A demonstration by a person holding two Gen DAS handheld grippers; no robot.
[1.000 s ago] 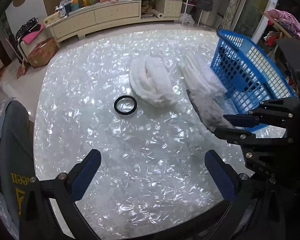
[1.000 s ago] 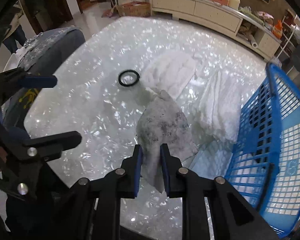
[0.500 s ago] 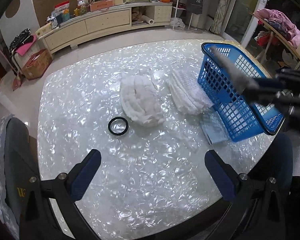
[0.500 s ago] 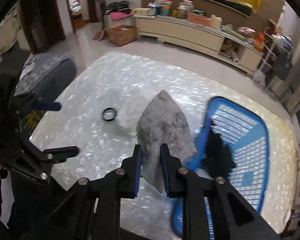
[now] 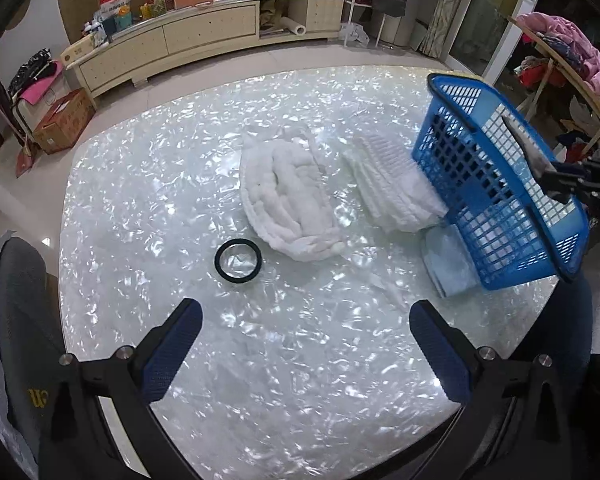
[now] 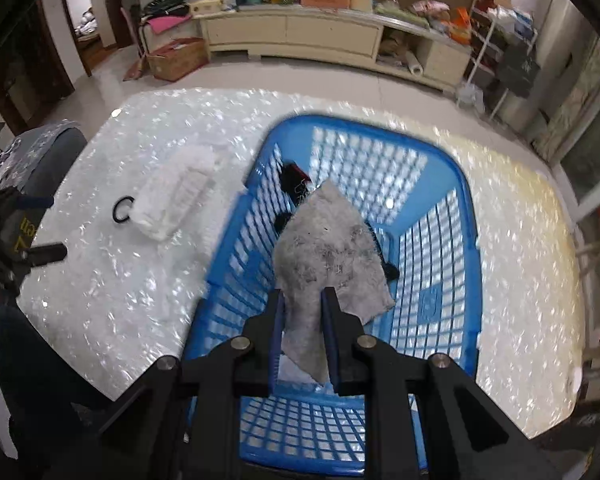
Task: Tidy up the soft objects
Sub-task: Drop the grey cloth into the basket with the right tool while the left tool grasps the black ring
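Note:
My right gripper (image 6: 302, 300) is shut on a grey fuzzy cloth (image 6: 328, 248) and holds it over the inside of the blue basket (image 6: 470, 216), where a dark item (image 6: 296, 184) lies. In the left wrist view the basket (image 5: 496, 208) stands at the table's right, with the right gripper (image 5: 548, 178) and grey cloth above its rim. My left gripper (image 5: 306, 344) is open and empty over the table's near side. A fluffy white cloth (image 5: 288, 200), a ribbed white cloth (image 5: 392, 188) and a pale blue cloth (image 5: 450, 264) lie on the table.
A black ring (image 5: 238, 260) lies on the pearly white table (image 5: 300, 380) in front of the fluffy cloth. A grey chair back (image 5: 16, 320) stands at the left edge. A long cabinet (image 5: 204, 36) with clutter runs along the far wall.
My right gripper has lifted the grey cloth off the table and carried it right, to above the basket's inside. The left gripper has risen and pulled back a little, still open.

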